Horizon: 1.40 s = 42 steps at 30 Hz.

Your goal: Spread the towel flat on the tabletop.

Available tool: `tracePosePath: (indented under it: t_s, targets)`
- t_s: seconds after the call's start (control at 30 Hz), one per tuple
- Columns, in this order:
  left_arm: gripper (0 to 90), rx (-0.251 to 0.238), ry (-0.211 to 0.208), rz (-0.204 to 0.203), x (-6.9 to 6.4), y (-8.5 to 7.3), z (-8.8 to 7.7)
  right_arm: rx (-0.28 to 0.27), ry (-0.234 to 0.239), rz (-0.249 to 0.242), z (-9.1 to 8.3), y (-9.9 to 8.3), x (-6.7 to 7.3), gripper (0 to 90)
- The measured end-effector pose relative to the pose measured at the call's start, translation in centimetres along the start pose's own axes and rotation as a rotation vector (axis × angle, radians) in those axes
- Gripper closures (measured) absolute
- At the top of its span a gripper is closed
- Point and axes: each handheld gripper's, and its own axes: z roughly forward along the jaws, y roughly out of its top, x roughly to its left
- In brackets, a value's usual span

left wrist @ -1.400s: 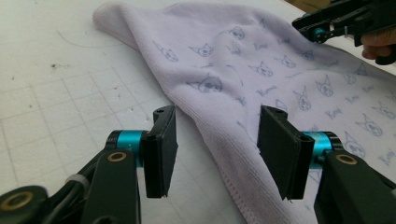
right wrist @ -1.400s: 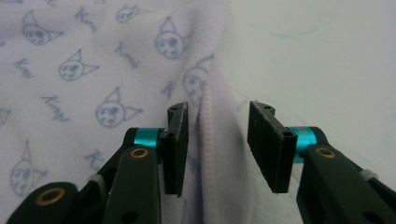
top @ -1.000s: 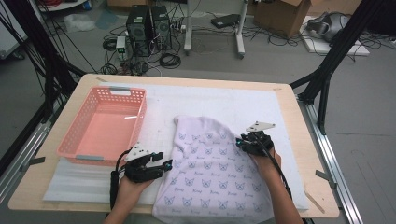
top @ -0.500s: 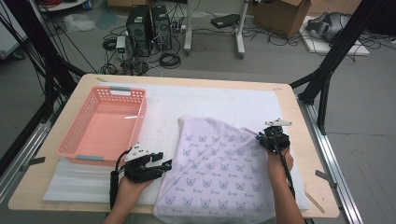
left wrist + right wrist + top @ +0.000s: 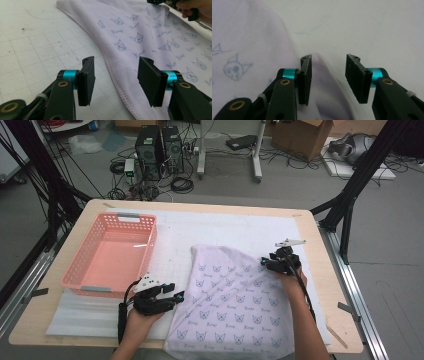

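Now the right hand-held gripper (image 5: 270, 263) has just opened, releasing the towel (image 5: 235, 305) it dragged right; left hand-held gripper (image 5: 172, 296) stays open.

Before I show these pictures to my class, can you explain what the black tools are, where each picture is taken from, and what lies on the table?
A person holds a two-jaw hand tool in each hand: the left gripper and the right gripper. One camera looks down from above the table; the two others ride on the grippers and look along their black jaws. On a white gridded mat lie a pink plastic basket, empty, and a lilac towel printed with cat faces. The left gripper hovers open over the towel's hemmed edge. The right gripper's jaws have just been opening; a towel fold lies between them, but the pads do not press it. Nothing is held.
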Motion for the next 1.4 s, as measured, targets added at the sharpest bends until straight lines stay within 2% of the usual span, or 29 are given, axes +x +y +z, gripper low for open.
tracePosePath:
  t_s: [0.07, 0.13, 0.2, 0.27, 0.3, 0.4, 0.43, 0.47, 0.5, 0.53, 0.63, 0.77, 0.93, 1.03, 1.13, 1.2, 1.3, 1.4]
  targets:
    - [48.0, 0.004, -0.002, 0.0, 0.1, 0.0, 0.0, 0.031, 0.025, -0.042, 1.0, 0.6, 0.3, 63.6]
    - [48.0, 0.002, -0.002, 0.0, 0.1, 0.0, 0.0, 0.032, 0.069, -0.06, 1.3, 1.0, 0.3, 85.0]
    - [48.0, 0.0, -0.003, -0.001, 0.1, 0.0, 0.0, 0.041, -0.004, -0.111, 1.3, 1.3, 0.5, 87.5]
    - [48.0, 0.002, -0.004, -0.001, 0.0, 0.0, 0.0, 0.025, -0.112, -0.099, 1.3, 1.5, 0.0, 87.8]
    - [48.0, 0.001, -0.004, -0.002, 0.0, 0.0, 0.0, 0.0, -0.168, -0.067, 1.0, 1.6, -0.5, 87.8]
    - [48.0, 0.001, -0.001, -0.002, 0.0, 0.0, 0.0, -0.082, -0.338, 0.075, -0.4, 1.4, -2.2, 87.7]
    - [48.0, 0.001, -0.001, -0.002, 0.0, 0.0, 0.0, -0.091, -0.367, 0.114, -0.9, 1.2, -2.6, 87.5]
    - [48.1, 0.002, -0.002, 0.0, 0.0, -0.1, 0.0, -0.095, -0.373, 0.139, -1.2, 1.1, -3.0, 86.6]
    - [48.5, 0.004, -0.002, 0.0, 0.0, -0.1, 0.0, -0.081, -0.361, 0.157, -1.3, 1.0, -3.2, 82.8]
    - [49.4, 0.006, -0.004, 0.0, 0.0, 0.0, 0.0, -0.077, -0.366, 0.148, -1.4, 0.8, -3.2, 74.4]
    - [53.2, 0.004, 0.011, -0.003, -0.1, 0.0, -0.1, -0.1, -0.33, 0.133, -2.2, 0.2, -2.8, 67.7]
    - [62.8, 0.012, 0.042, -0.009, 0.0, 0.2, -0.1, -0.113, -0.252, 0.098, -3.8, -1.0, -2.0, 63.6]
    - [69.6, 0.041, 0.059, -0.016, 0.1, 0.8, 1.1, -0.125, -0.131, 0.026, -6.5, -3.2, -0.5, 62.2]
    - [70.1, 0.068, 0.106, -0.032, 0.4, 1.4, 2.2, -0.154, -0.091, 0.01, -8.2, -4.5, 0.7, 62.1]
    - [70.1, 0.093, 0.151, -0.018, 0.5, 1.9, 3.3, -0.162, -0.044, -0.042, -9.3, -5.9, 2.0, 61.9]
    - [69.5, 0.101, 0.161, -0.009, 0.5, 2.3, 4.1, -0.155, -0.023, -0.059, -9.8, -6.7, 2.7, 62.0]
    - [64.2, 0.135, 0.161, -0.006, 0.2, 2.8, 5.3, -0.155, 0.0, -0.072, -10.2, -7.1, 2.9, 61.8]
    - [56.1, 0.143, 0.12, -0.004, -0.4, 3.1, 6.2, -0.173, 0.011, -0.063, -10.5, -7.0, 3.0, 61.6]
